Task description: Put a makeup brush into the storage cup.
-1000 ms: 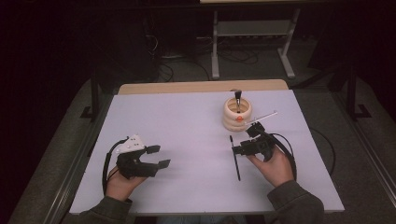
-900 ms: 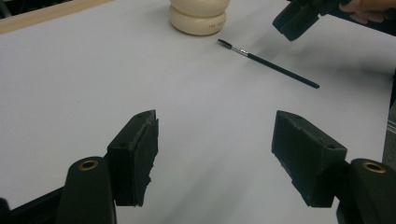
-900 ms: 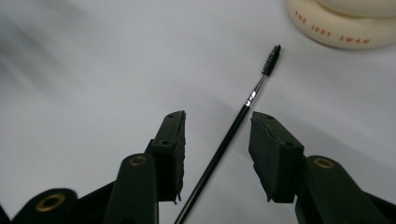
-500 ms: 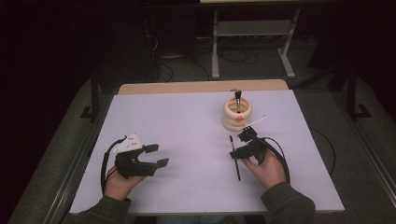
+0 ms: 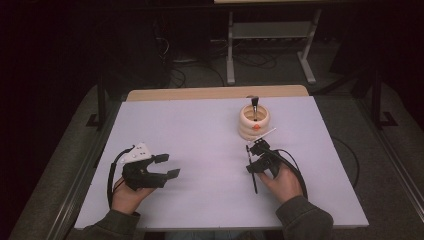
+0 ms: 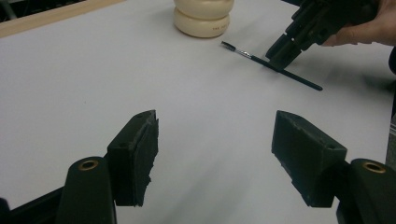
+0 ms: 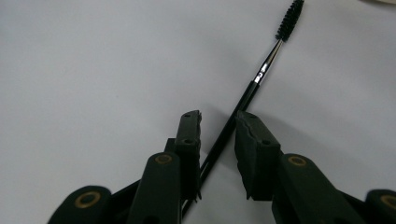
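Note:
A thin black brush (image 7: pixel 261 74) with a bristled tip lies flat on the white table (image 5: pixel 200 135). My right gripper (image 7: pixel 217 119) is down over its handle, one jaw on each side and a small gap left, so it is open. In the high view the right gripper (image 5: pixel 254 157) sits just in front of a cream ringed holder (image 5: pixel 254 121), which has another brush (image 5: pixel 254 104) standing in it. My left gripper (image 5: pixel 169 166) rests at the front left, jaws wide apart and empty. Its own view (image 6: pixel 215 126) shows the lying brush (image 6: pixel 303 82) and the holder (image 6: pixel 204 18) farther off.
A thin white stick (image 5: pixel 267 133) lies against the holder's front right. A wooden strip (image 5: pixel 215 93) edges the table's far side, with a metal stand (image 5: pixel 270 35) and cables on the dark floor beyond.
My right gripper has moved left and down from beside the brush until its jaws straddle the handle. The left gripper has stayed put.

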A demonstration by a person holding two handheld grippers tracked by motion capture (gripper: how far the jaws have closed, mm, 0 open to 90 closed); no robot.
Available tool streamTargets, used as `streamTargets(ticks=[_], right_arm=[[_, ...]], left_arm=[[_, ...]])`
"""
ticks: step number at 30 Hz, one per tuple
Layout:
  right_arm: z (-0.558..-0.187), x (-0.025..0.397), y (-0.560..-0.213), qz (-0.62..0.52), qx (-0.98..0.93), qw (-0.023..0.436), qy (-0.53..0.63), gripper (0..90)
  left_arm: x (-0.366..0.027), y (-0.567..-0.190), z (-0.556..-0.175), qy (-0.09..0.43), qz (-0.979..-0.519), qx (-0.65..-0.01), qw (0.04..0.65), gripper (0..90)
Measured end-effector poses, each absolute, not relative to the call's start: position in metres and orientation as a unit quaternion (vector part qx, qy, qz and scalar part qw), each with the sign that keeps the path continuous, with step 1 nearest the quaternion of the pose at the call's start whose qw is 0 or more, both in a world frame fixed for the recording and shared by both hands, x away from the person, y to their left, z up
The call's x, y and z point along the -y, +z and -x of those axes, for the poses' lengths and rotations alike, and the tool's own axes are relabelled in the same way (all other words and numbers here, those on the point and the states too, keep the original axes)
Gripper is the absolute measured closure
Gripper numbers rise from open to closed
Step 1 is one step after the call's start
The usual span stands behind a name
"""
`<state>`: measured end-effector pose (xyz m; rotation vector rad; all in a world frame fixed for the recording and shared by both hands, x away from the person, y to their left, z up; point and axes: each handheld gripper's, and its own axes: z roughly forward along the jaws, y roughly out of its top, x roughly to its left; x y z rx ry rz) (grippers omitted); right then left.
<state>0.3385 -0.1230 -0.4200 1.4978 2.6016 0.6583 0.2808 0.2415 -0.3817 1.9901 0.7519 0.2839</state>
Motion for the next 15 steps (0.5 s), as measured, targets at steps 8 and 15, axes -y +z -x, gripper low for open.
streamTargets(ticks=[8, 15], right_arm=[[-0.3280, 0.1157, -0.4274, -0.475, -0.852, 0.083, 0.205, 75.6], [-0.3291, 0.1146, -0.4266, -0.474, -0.854, 0.082, 0.199, 78.6]], left_arm=[[-0.2396, -0.3820, -0.2804, 0.116, -0.814, -0.310, 0.477, 31.1], [-0.2380, -0.3816, -0.2795, 0.117, -0.815, -0.308, 0.477, 31.2]])
